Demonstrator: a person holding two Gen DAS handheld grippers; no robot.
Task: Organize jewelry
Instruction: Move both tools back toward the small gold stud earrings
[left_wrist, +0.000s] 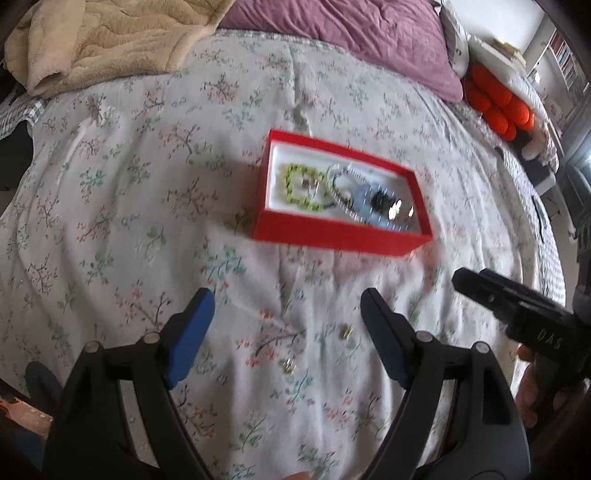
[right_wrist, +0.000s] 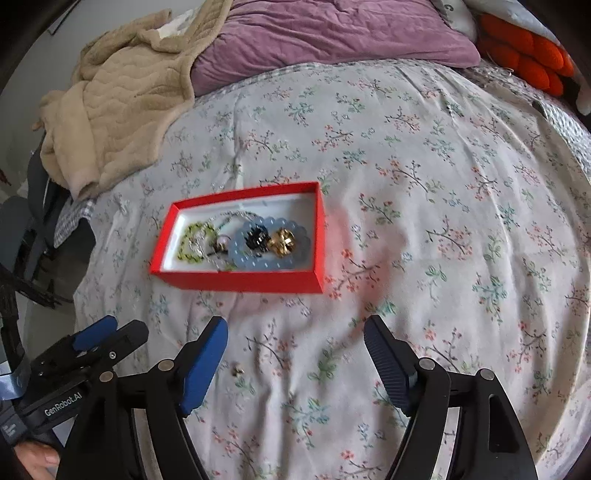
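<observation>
A red box (left_wrist: 332, 236) with a white inside lies on the floral bedspread; it also shows in the right wrist view (right_wrist: 240, 282). Inside are a green bead bracelet (left_wrist: 295, 184), a clear bead bracelet (left_wrist: 341, 188), a blue scalloped card (right_wrist: 269, 245) with a black piece and a gold piece (right_wrist: 281, 240). Two small gold earrings lie loose on the spread: one (left_wrist: 346, 331) near my left gripper's right finger, one (left_wrist: 289, 365) between its fingers. One earring (right_wrist: 237, 370) shows by my right gripper's left finger. My left gripper (left_wrist: 286, 325) is open and empty. My right gripper (right_wrist: 295, 350) is open and empty.
A beige blanket (right_wrist: 122, 107) and a purple pillow (right_wrist: 325, 33) lie at the head of the bed. Orange cushions (left_wrist: 498, 107) sit at the far right. The bed edge drops off at the left in the right wrist view.
</observation>
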